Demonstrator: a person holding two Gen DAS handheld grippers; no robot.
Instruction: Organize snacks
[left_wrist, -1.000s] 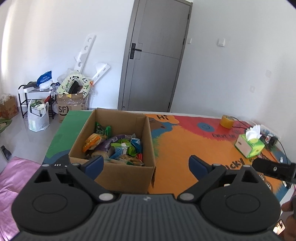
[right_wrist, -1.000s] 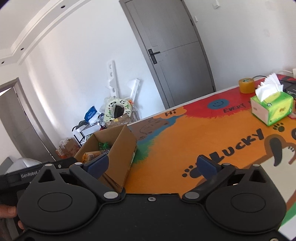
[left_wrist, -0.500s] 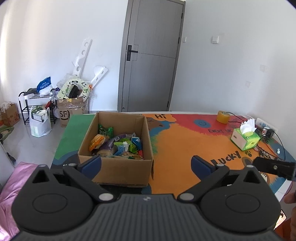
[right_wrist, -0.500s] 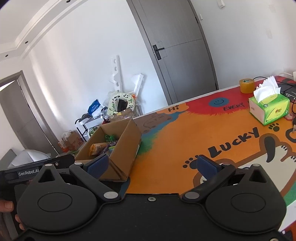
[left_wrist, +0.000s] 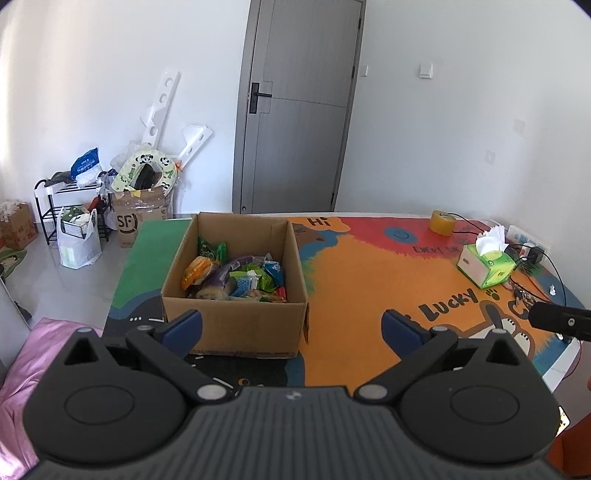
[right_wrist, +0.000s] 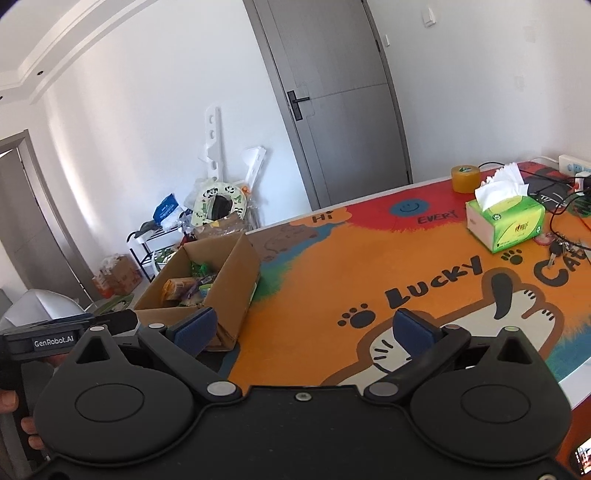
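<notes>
— Showing from the left wrist view, what is seen between the fingers of the left gripper (left_wrist: 291, 328)?

— Nothing is held. The jaws are spread wide, having just been opened to their fullest, and only the near wall of the cardboard box (left_wrist: 236, 332) and the printed table mat (left_wrist: 369, 280) are seen in the gap.

— Where are the snacks (left_wrist: 236, 277) located?

— They are piled inside the cardboard box, which is open at the top and is set upright on the left part of the mat, where green and dark patches are printed. Green, blue, purple and orange wrappers can be made out; individual items cannot be told apart.

— How is the right gripper (right_wrist: 303, 328) shown?

— Its jaws are likewise held wide apart, and nothing is gripped. Through the gap, the orange area of the mat with paw prints is seen. The box (right_wrist: 207, 284) is placed to its left, just beyond the left fingertip.

— What else is laid on the table?

— A green tissue box (right_wrist: 506, 221) is placed toward the far right side, with a roll of tape (right_wrist: 464, 178) behind it near the back edge. Cables and a power strip (right_wrist: 574, 166) are seen at the right edge. A grey door (left_wrist: 299, 107) is closed in the back wall.
</notes>
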